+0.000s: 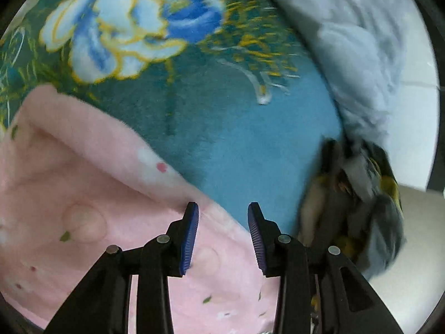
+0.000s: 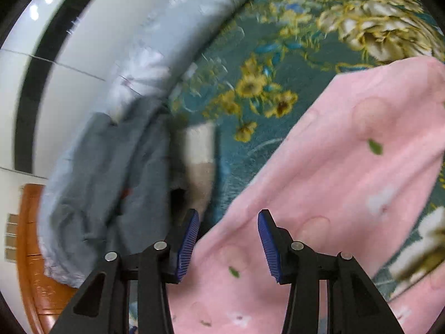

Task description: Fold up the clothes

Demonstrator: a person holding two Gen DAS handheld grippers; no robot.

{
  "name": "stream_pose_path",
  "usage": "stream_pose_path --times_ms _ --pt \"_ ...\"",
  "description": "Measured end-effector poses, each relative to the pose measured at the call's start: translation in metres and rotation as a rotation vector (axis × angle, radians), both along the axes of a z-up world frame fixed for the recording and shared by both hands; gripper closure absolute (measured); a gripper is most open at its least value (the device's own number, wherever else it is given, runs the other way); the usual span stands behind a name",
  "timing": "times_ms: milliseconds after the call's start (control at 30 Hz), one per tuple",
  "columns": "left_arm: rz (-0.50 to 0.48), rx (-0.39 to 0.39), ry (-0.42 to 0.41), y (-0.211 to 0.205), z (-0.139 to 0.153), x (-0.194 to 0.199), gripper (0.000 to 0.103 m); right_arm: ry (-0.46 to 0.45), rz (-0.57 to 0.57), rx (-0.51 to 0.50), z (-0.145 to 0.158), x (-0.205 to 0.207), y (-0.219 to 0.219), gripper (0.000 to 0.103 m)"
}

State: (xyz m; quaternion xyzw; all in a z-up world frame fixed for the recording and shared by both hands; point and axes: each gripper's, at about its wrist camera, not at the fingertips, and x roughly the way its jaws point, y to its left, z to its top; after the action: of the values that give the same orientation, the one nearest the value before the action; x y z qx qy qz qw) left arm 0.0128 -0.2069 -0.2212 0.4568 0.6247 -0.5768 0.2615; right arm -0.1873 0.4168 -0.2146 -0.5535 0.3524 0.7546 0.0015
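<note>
A pink fleece garment [image 1: 91, 194] with small flower and leaf prints lies on a teal flowered blanket [image 1: 222, 128]. It also shows in the right wrist view [image 2: 347, 172], spread towards the right. My left gripper [image 1: 223, 208] is open and empty, just above the garment's folded edge. My right gripper [image 2: 228, 215] is open and empty, above the garment's left edge. Both views are blurred by motion.
A pale blue quilt [image 1: 358, 55] lies bunched along the blanket's edge and shows again in the right wrist view [image 2: 111, 172]. A dark patterned cloth [image 1: 353, 203] lies beside it. A white wall [image 2: 83, 41] and an orange wooden frame [image 2: 30, 250] stand beyond.
</note>
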Motion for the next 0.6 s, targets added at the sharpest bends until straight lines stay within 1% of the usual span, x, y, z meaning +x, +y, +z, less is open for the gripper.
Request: stream_pose_path --times_ms 133,200,233,300,333,367,400,433,500,533,600 --pt "0.041 0.026 -0.082 -0.007 -0.018 -0.005 0.066 -0.105 -0.051 0.028 -0.023 -0.017 -0.005 0.055" --pt "0.073 0.041 -0.1 -0.01 -0.022 -0.004 0.066 -0.157 -0.071 0.046 -0.033 -0.023 -0.006 0.055" --pt "0.078 0.054 -0.105 -0.012 -0.024 -0.005 0.066 -0.172 -0.085 0.037 -0.037 -0.025 -0.006 0.055" --pt "0.083 0.073 -0.122 -0.014 -0.028 -0.007 0.067 -0.201 -0.092 0.049 -0.042 -0.026 -0.005 0.058" --pt "0.081 0.077 -0.135 -0.014 -0.029 -0.007 0.074 -0.216 -0.094 0.059 -0.044 -0.026 -0.005 0.066" --pt "0.074 0.075 -0.155 -0.014 -0.03 -0.007 0.087 -0.221 -0.095 0.07 -0.045 -0.025 -0.002 0.079" --pt "0.068 0.072 -0.176 -0.014 -0.031 -0.007 0.093 -0.227 -0.096 0.08 -0.046 -0.023 0.0 0.086" --pt "0.061 0.07 -0.195 -0.014 -0.032 -0.006 0.097 -0.231 -0.098 0.084 -0.047 -0.021 0.003 0.098" --pt "0.054 0.059 -0.176 -0.011 -0.031 -0.003 0.1 -0.212 -0.116 0.02 -0.048 -0.012 0.012 0.099" --pt "0.037 0.043 -0.168 -0.009 -0.027 -0.002 0.101 -0.202 -0.116 0.006 -0.046 -0.009 0.016 0.099" --pt "-0.007 0.002 -0.128 -0.004 -0.014 0.001 0.101 -0.14 -0.1 -0.028 -0.035 0.003 0.024 0.1"
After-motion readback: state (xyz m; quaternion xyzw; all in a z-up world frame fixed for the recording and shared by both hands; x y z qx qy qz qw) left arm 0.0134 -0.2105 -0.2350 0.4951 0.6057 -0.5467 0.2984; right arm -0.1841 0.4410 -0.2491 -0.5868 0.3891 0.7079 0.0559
